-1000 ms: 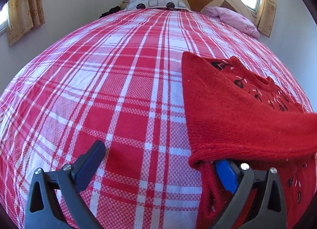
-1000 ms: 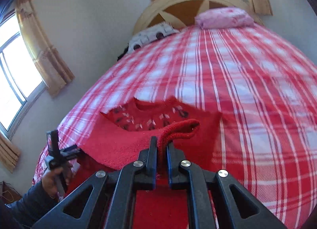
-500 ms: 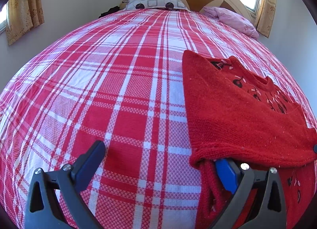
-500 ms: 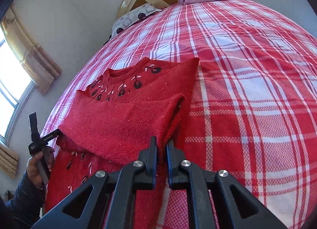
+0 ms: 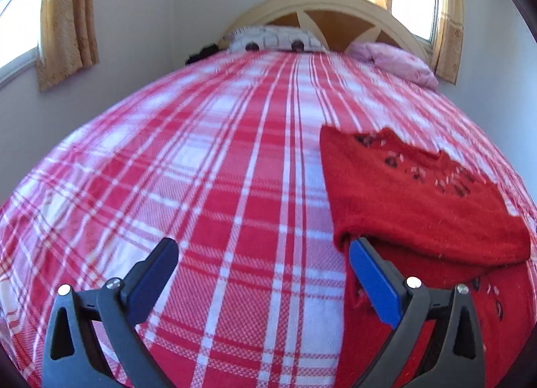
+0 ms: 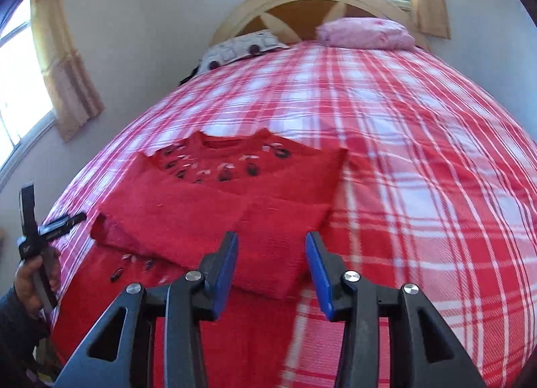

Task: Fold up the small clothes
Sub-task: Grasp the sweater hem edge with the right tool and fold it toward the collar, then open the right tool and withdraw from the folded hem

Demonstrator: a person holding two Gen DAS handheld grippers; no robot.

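Note:
A small red knit sweater (image 6: 235, 207) with dark and white motifs lies on the plaid bed, both sleeves folded across its body. It also shows in the left wrist view (image 5: 419, 193) at the right. My right gripper (image 6: 272, 254) is open and empty just above the folded right sleeve. My left gripper (image 5: 265, 260) is open wide over the bedspread, its right finger (image 5: 372, 277) beside the sweater's left folded edge. In the right wrist view the left gripper (image 6: 43, 223) shows at the far left, held in a hand.
The red and white plaid bedspread (image 5: 201, 170) covers the whole bed. A patterned pillow (image 5: 272, 41) and a pink pillow (image 5: 396, 61) lie at the headboard (image 5: 335, 9). Curtained windows and walls flank the bed.
My right gripper has opened and let go of the right sleeve, which now lies folded on the sweater. Both grippers have drawn back and tilted up.

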